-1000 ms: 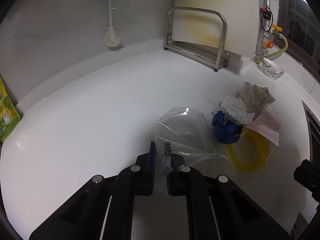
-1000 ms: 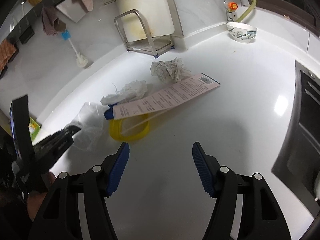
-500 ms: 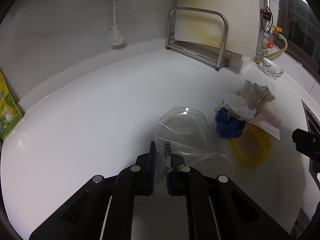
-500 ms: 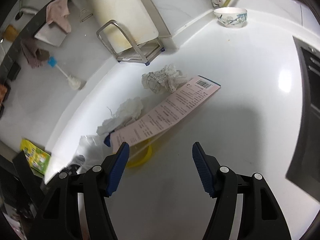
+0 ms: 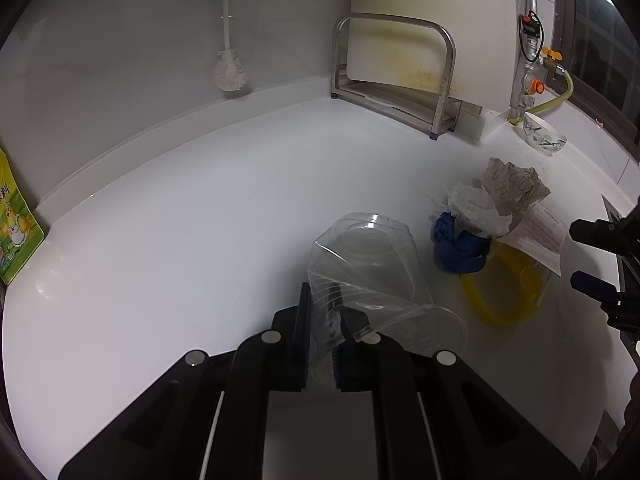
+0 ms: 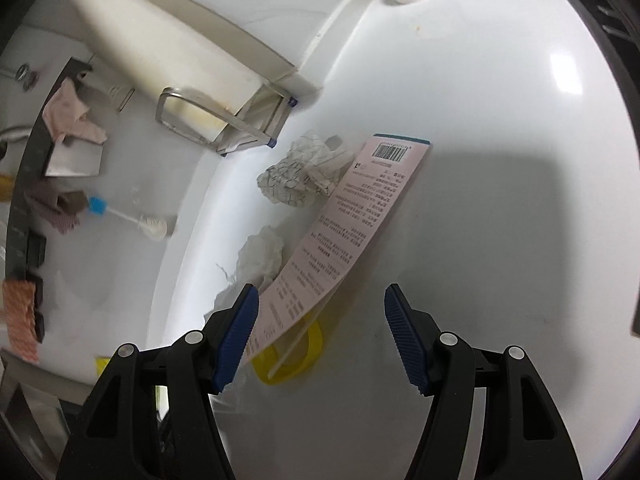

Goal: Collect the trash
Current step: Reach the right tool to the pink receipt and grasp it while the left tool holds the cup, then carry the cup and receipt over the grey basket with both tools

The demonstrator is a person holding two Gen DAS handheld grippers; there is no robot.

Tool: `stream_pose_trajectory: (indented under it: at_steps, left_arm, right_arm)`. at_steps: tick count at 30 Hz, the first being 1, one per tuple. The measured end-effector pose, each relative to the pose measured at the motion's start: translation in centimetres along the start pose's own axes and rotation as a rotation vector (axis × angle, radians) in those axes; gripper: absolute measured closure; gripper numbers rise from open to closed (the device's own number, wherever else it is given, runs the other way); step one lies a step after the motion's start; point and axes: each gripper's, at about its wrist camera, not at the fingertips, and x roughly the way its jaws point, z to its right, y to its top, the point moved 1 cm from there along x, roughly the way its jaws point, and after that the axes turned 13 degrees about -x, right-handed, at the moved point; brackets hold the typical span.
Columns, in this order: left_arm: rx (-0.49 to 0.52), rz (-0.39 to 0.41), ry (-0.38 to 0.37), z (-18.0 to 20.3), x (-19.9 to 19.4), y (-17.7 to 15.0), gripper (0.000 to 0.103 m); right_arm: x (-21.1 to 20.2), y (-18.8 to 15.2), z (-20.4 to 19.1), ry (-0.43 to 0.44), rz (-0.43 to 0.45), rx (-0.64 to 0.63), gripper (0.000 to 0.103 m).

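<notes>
The left claw (image 5: 322, 344) is pressed together on the crumpled wall of a clear plastic cup (image 5: 372, 276), which lies tipped on its side over the white bench (image 5: 180, 220), its base pointing away from the camera and its round mouth just right of the claw's fingers; so one piece of trash is already in hand. The right claw (image 6: 320, 336) stands spread and empty above the heap, its rig tilted against the bench. The step in hand looks like the reach for the second piece. Nearest to it, partly under the left finger in the right wrist view, is a long pink printed slip (image 6: 344, 236) with a barcode at its far end, lying across a yellow ring (image 6: 296, 356). The next move probably calls for lowering the spread fingers around one edge of that slip, which is thin and flat, so a pinch from the side where it lifts off the ring seems easier than from above. Beside it sit a blue wad (image 5: 460, 248), a ball of white tissue (image 5: 478, 206), and farther off a crumpled checked paper (image 6: 304, 172). Behind the heap stands a metal rack (image 5: 394, 76), with a patterned bowl (image 5: 546, 134) off to one side.
</notes>
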Motion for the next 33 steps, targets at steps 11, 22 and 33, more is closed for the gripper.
stream_pose_trajectory:
  at_steps: [11,22,33]
  left_arm:
    - [0.001,-0.002,0.002,-0.1,0.3,0.1,0.094]
    - [-0.006,-0.002,-0.001,-0.2,0.4,0.3,0.094]
    - [-0.038,0.009,-0.020,-0.4,-0.9,0.6,0.094]
  right_arm:
    - [2.1,0.4,-0.3,0.033,-0.011,0.040,0.040]
    - [3.3,0.8,-1.0,0.026,-0.022,-0.014,0.088]
    - [0.8,0.5,-1.0,0.046,0.026,-0.061,0.094]
